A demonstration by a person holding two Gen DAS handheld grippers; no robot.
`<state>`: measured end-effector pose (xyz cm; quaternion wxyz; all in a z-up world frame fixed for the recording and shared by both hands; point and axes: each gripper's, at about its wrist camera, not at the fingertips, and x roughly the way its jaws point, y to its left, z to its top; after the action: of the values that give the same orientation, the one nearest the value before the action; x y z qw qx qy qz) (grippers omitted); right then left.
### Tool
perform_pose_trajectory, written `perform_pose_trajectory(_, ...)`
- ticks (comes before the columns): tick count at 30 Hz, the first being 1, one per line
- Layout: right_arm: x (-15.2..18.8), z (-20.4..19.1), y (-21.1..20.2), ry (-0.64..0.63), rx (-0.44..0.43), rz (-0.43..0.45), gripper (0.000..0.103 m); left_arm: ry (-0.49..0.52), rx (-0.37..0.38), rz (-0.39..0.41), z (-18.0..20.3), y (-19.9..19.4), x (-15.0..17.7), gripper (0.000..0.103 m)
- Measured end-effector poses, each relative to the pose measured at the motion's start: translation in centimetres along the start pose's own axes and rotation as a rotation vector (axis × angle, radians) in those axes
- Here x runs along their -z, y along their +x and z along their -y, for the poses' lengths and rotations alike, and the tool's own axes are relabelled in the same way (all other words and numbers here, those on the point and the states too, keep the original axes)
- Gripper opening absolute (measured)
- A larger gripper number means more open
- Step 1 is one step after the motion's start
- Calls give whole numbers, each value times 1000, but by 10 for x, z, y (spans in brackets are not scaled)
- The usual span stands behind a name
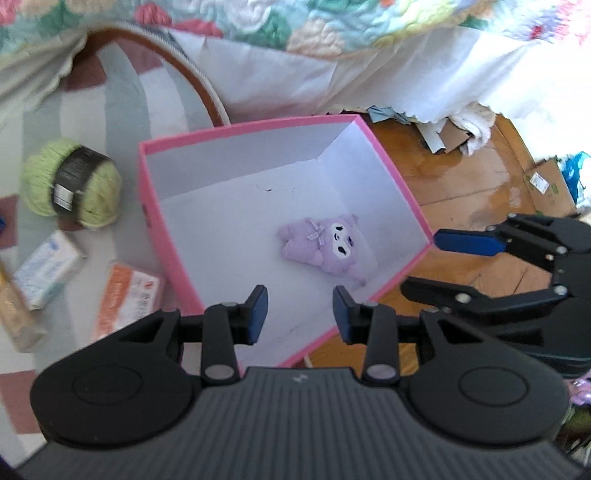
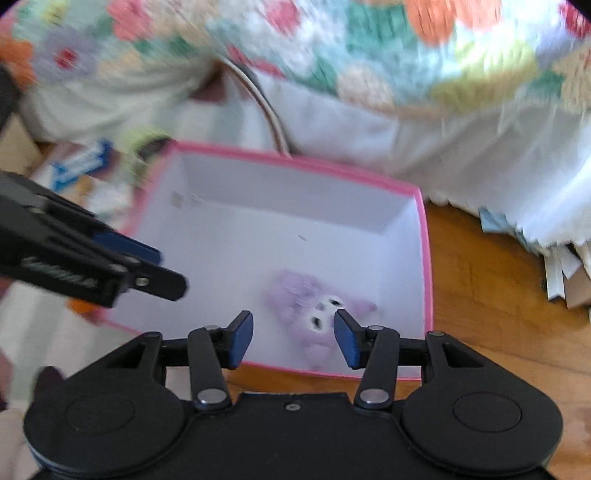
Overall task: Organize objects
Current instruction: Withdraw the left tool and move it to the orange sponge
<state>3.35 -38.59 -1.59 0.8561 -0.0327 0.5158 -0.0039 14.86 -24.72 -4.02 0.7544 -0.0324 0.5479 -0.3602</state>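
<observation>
A pink box (image 1: 162,236) with a white inside stands open on the floor; it also shows in the right wrist view (image 2: 424,258). A purple plush toy (image 1: 325,243) lies on its bottom, blurred in the right wrist view (image 2: 295,295). My left gripper (image 1: 300,314) is open and empty above the box's near edge. My right gripper (image 2: 293,338) is open and empty just above the plush; in the left wrist view it (image 1: 424,266) sits at the box's right corner.
A green yarn ball (image 1: 72,182), a pale blue carton (image 1: 46,267) and an orange packet (image 1: 125,299) lie on the striped rug (image 1: 92,110) left of the box. A bed's floral quilt (image 1: 332,22) and white skirt hang behind. Wooden floor (image 1: 461,184) with cardboard scraps lies right.
</observation>
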Motion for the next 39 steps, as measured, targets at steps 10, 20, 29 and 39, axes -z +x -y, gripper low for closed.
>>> perform_pose_trajectory(10,11,-56,-78,-74,-87,168,64,83,-78,9,-1,-84,29,41)
perform_pose_trajectory(20,12,-117,-106,-121,-170,244,69,75,-111,24,-26,-147,62,46)
perform_pose_trajectory(29,11,-167,-106,-168,-229,253,81,38,-139,20,-55,-180,78,56)
perform_pose_trajectory(39,16,-196,-70,-155,-236,231,92,-30,-120,54,-100,-167,94,78)
